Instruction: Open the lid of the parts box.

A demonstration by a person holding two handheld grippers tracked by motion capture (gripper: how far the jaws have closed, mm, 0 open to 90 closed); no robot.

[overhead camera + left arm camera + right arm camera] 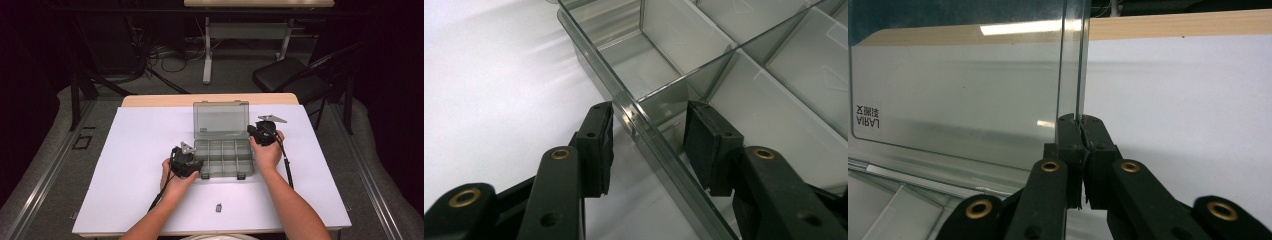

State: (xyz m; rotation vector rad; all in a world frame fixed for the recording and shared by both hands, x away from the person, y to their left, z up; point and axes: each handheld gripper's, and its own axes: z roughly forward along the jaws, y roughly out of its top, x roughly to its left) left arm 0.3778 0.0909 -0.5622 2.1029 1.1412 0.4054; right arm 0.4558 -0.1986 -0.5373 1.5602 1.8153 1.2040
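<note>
R claw [1081,131]: jaws pressed together on the side edge of the upright clear plastic lid [963,95] of the box, pinching it low down, near the hinge. In the right gripper view the lid stands upright, printed label mirrored at its lower left corner. In the high view the R claw [256,131] sits at the lid's right edge, R hand [267,150] behind it.

L claw [649,137]: jaws partly spread, straddling the outer wall of the smoky-clear plastic compartment box [664,150]. One jaw is outside, over the white sheet; the other is inside a compartment. The outer pad sits just beside the wall and the inner pad is apart from it, so no pinch is seen. In the high view the L claw [196,167] is at the box's front-left corner, L hand [176,181] behind it.

Box [223,159]: lies open at desk centre, tray flat, dividers forming several compartments; those seen in the left gripper view look empty. Lid [221,120] rises at the far side.

Outward: a small dark grey clip-like piece [218,207] lies on the sheet near the front edge, well apart from the box. A white sheet [135,165] covers the light wood desk [165,100], wood showing at the far edge. A black folding chair [295,75] stands beyond the desk at right.
</note>
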